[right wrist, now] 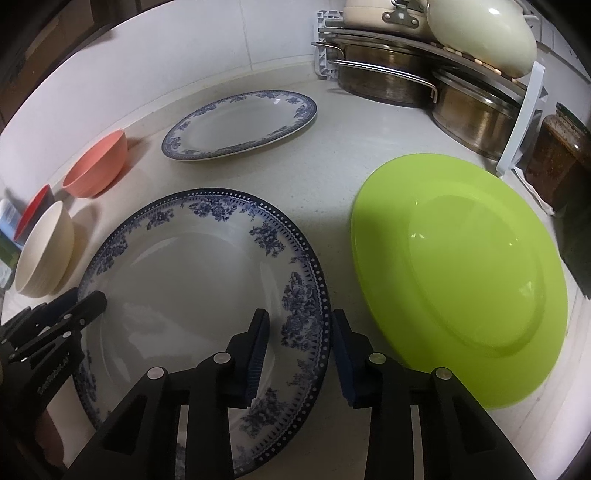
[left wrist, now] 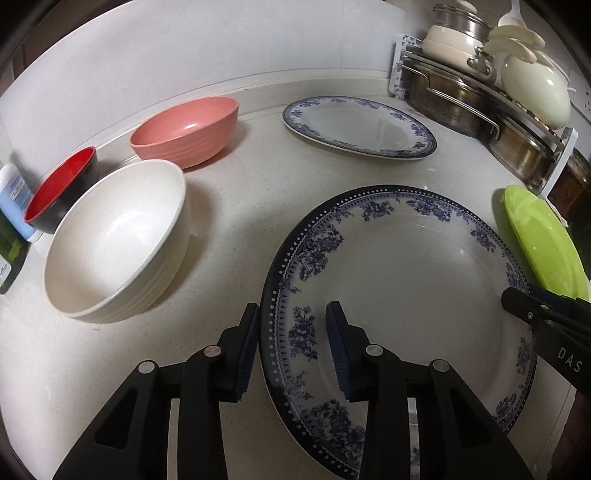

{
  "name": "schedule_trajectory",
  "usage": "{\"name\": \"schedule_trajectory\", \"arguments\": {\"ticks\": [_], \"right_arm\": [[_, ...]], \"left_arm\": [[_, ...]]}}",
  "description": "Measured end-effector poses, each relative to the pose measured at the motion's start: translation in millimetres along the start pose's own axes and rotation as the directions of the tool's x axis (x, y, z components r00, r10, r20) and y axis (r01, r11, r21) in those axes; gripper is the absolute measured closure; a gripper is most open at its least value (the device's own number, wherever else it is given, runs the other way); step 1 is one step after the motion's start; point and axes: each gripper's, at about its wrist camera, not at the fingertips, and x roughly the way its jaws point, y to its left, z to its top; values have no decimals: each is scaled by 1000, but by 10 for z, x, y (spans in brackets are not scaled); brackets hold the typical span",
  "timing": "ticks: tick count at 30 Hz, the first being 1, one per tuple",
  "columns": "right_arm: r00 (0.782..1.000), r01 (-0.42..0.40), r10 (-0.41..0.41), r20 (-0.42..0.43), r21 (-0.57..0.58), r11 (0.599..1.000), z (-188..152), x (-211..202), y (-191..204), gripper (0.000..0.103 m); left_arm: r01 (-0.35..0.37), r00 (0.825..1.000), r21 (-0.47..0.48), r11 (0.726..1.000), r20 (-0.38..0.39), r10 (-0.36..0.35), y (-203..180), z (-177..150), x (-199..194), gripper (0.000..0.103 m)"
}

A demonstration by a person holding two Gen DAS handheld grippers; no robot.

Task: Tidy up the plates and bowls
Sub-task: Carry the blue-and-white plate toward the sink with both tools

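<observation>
A large blue-and-white floral plate (left wrist: 406,280) lies on the counter; it also shows in the right wrist view (right wrist: 192,280). My left gripper (left wrist: 291,314) is open and straddles its left rim. My right gripper (right wrist: 301,321) is open and straddles its right rim; it shows in the left wrist view (left wrist: 517,299). A second blue-and-white plate (left wrist: 358,125) lies farther back (right wrist: 240,125). A green plate (right wrist: 461,273) lies to the right (left wrist: 546,243). A white bowl (left wrist: 114,240), a pink bowl (left wrist: 184,129) and a red-and-black bowl (left wrist: 62,184) stand at the left.
A rack with steel pans (left wrist: 461,99), cream pots and a cream lid (right wrist: 484,33) stands at the back right. A dark jar (right wrist: 557,158) stands beside the rack. A blue-and-white bottle (left wrist: 14,199) stands at the far left by the wall.
</observation>
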Motion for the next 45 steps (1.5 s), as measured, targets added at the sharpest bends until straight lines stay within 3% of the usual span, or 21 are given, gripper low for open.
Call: {"name": "schedule_trajectory", "arguments": {"ticks": [13, 25, 34, 45], "right_arm": [[999, -25, 26, 47, -27, 999, 21, -375, 174, 69], [988, -97, 112, 109, -137, 986, -54, -821, 662, 69], [969, -192, 224, 101, -254, 948, -225, -1019, 1234, 69], [938, -309, 346, 31, -385, 870, -495, -1092, 1930, 69]], "left_arm": [[-39, 996, -49, 998, 80, 43, 235, -70, -557, 67], [-132, 976, -163, 978, 149, 156, 758, -396, -1192, 67], [-238, 948, -269, 933, 143, 283, 1274, -754, -1570, 67], [-349, 912, -392, 851, 66, 404, 1846, -1227, -1838, 67]]}}
